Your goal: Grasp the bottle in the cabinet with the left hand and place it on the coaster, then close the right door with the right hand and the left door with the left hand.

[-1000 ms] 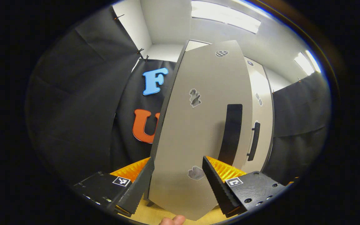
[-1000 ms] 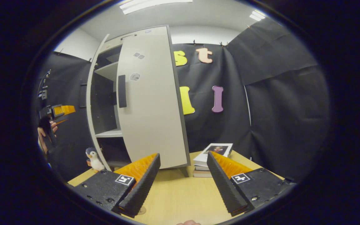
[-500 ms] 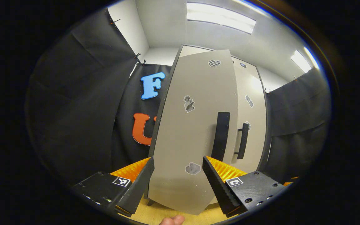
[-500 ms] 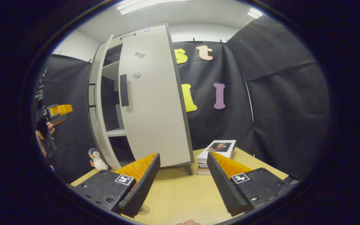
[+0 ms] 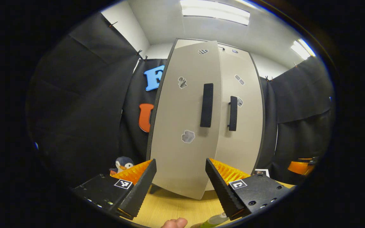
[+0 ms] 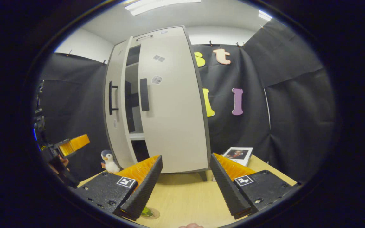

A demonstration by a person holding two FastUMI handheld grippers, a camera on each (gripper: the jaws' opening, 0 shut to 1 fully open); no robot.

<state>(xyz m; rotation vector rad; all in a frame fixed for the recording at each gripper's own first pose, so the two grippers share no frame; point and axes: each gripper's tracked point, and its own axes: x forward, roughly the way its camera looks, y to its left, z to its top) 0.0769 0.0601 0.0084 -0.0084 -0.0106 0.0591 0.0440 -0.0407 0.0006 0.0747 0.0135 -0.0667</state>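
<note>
Both grippers' ribbed, wedge-shaped jaws gape apart before the smooth, flat-panelled cabinet (image 6: 169, 104).

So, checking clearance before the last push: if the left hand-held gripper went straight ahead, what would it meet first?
Most likely the left door, which stands between the open fingers of the left hand-held gripper. How far off it is, I can't judge.

no readable text — stickers on cabinet doors (image 5: 182, 133) illegible
</note>
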